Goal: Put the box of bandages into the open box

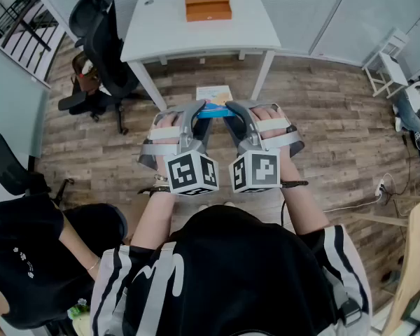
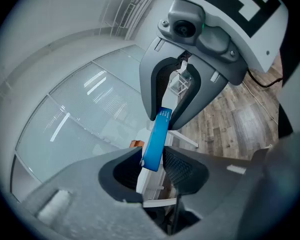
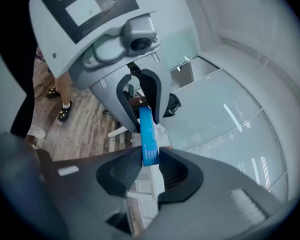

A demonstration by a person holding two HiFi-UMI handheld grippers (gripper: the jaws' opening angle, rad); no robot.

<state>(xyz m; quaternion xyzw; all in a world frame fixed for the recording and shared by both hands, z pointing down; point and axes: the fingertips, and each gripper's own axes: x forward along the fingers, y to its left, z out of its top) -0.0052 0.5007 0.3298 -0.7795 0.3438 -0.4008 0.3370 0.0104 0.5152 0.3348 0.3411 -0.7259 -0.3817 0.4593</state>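
Our left gripper (image 1: 201,109) and right gripper (image 1: 231,110) each clamp an end of the box of bandages (image 1: 214,111) above open floor (image 1: 322,138), short of the near edge of the table (image 1: 196,42).

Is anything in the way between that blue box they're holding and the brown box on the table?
Nothing visible. The blue box of bandages, clamped by the left gripper and right gripper, hangs over the floor; only bare white table lies before the orange-brown box.

White table (image 1: 161,26) by far wall. Black office chair (image 1: 101,37) off table's left edge, brown bag (image 1: 85,75) by its seat. Small white chair (image 1: 387,65) far right. Wood floor (image 1: 329,128).
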